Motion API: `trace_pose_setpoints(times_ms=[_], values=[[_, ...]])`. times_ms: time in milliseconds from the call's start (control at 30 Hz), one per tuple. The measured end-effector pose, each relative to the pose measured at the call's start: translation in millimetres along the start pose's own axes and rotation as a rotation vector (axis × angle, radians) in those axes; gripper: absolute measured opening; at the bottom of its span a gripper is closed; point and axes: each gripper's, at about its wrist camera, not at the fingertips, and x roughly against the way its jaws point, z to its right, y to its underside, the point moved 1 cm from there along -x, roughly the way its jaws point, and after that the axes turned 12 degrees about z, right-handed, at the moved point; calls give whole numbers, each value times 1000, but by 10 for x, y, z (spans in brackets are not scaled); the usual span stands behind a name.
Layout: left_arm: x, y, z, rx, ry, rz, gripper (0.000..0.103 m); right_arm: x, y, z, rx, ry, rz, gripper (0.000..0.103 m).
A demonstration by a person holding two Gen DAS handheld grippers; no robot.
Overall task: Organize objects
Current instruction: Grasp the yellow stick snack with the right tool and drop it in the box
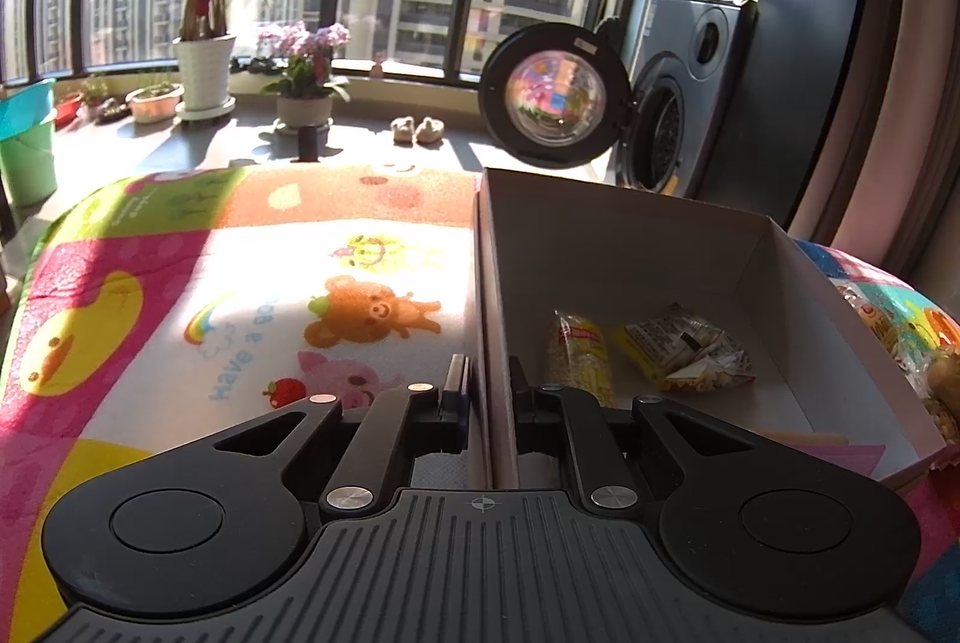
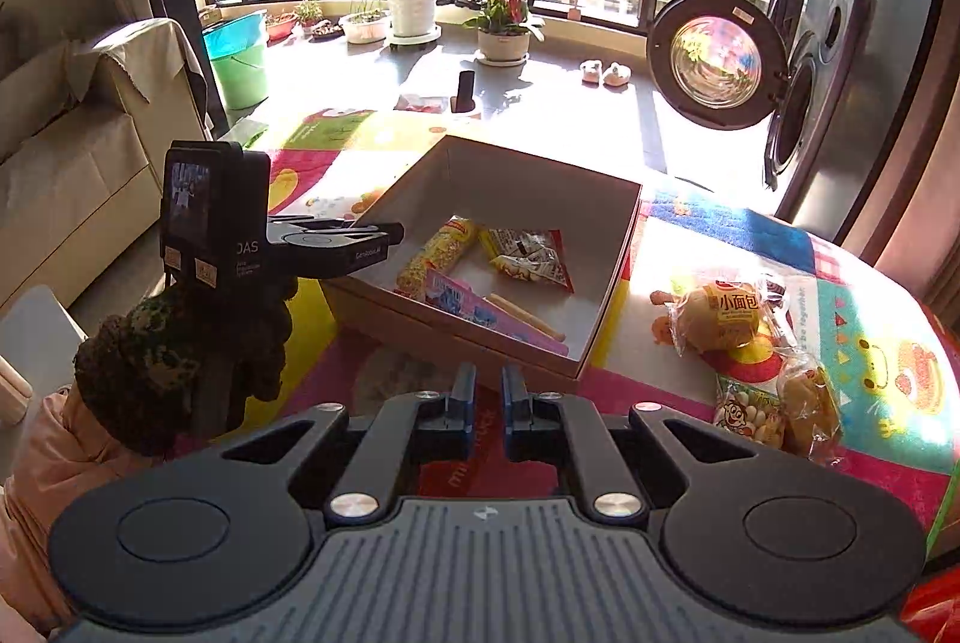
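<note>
Cardboard box point(image 2: 606, 283) wall pinched by left gripper point(image 1: 489, 391); bread packet point(image 2: 717, 316) lies right of the empty, clenched right gripper point(image 2: 487, 403), near the mat's right edge.

Left gripper point(image 1: 487, 379) angled downward, jaws clamped on box wall point(image 1: 489, 295), gripped by gloved hand point(image 2: 198, 343). Right gripper point(image 2: 487, 391) raised, jaws closed, empty.

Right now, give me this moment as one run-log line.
left gripper: shut on box wall | right gripper: shut, empty | box: holds snack packets | bread packets: on mat, outside box
</note>
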Motion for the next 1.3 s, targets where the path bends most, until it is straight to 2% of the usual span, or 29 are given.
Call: trace_pose_setpoints(times_ms=[100, 233, 333, 467, 533, 600, 767, 900, 1067, 1200, 1300], values=[[1, 1, -1, 0, 0, 0, 13, -105, 249, -86, 35, -14, -90, 23], [0, 0, 3, 0, 0, 1, 13, -261, 594, -110, 12, -31, -211, 26], [1, 1, -2, 0, 0, 1, 13, -355, 806, -93, -5, -17, -264, 36], [0, 1, 0, 0, 0, 1, 13, -420, 968, -77, -8, -3, -303, 37], [1, 1, -2, 0, 0, 1, 13, -425, 1006, -85, -1, -2, -313, 23], [0, 1, 1, 0, 0, 1, 13, -423, 993, -68, -13, -16, -311, 22], [0, 2, -2, 0, 0, 1, 13, -293, 804, -89, -14, -22, -244, 21], [0, 3, -4, 0, 0, 1, 13, -111, 368, -40, -27, -24, -113, 21], [0, 3, -1, -1, -1, 1, 13, 57, -210, 46, -19, 16, 83, 21], [0, 3, -1, 0, 0, 1, 13, -81, -618, 136, -33, 40, 211, 21], [3, 6, -3, 2, 1, 1, 13, -379, -780, 175, -34, 62, 209, 22]])
